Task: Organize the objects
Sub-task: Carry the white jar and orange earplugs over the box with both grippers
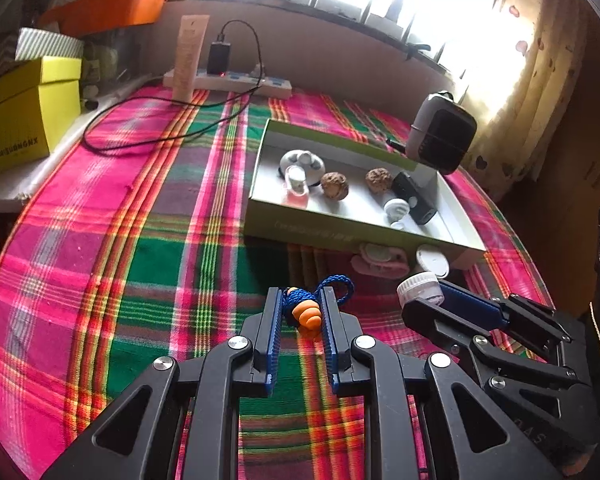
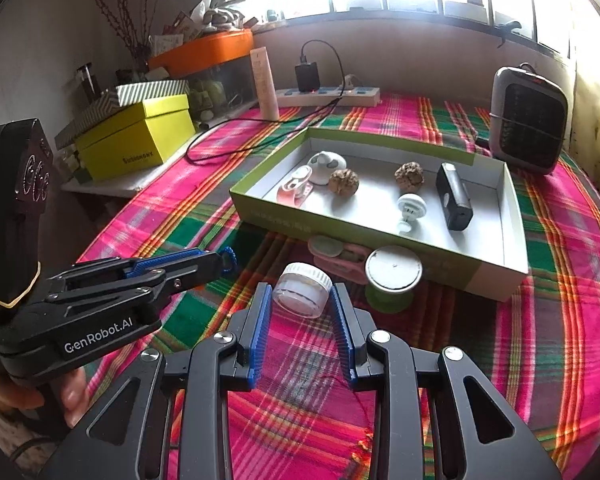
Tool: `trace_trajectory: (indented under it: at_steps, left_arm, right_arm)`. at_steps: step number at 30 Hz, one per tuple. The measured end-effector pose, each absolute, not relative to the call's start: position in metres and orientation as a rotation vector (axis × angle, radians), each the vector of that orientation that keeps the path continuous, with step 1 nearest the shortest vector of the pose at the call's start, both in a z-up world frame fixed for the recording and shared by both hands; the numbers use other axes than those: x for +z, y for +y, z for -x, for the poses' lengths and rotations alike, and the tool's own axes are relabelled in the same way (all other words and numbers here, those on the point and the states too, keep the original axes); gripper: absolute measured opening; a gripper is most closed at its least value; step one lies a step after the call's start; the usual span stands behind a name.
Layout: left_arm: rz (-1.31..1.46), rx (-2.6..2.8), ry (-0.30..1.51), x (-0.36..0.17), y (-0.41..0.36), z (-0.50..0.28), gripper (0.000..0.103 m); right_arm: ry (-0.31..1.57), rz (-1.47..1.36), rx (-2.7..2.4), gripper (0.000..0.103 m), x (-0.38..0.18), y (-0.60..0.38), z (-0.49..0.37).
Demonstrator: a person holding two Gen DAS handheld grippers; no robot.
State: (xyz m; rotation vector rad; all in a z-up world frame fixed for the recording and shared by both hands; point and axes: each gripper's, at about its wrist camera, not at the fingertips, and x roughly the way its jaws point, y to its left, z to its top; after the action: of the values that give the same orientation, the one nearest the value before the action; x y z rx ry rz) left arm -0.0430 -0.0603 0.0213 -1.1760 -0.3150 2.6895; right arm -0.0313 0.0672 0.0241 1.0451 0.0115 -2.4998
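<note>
Left gripper (image 1: 302, 312) tilted down over the plaid table (image 1: 140, 220), jaws clamped narrow on an orange charm with blue cord (image 1: 306, 314). Right gripper (image 2: 302, 300) tilted likewise, gripping a small clear jar (image 2: 303, 289), near the green tray (image 2: 380, 236).

Left hand-held gripper (image 1: 300, 312) angled downward, pads clamped on small charm (image 1: 305, 311). Right hand-held gripper (image 2: 302, 294) angled downward, jar (image 2: 302, 289) gripped between pads. Left hand (image 2: 60, 396) seen wrapped round handle.
</note>
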Motion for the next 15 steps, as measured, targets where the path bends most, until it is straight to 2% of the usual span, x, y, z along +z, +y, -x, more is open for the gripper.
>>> trace_trajectory:
  at_steps: [15]
  left_arm:
    - [1.14, 2.673, -0.292, 0.038, -0.045, 0.053, 0.017]
  right_arm:
    - [-0.027, -1.014, -2.543, 0.031, 0.039, 0.09, 0.036]
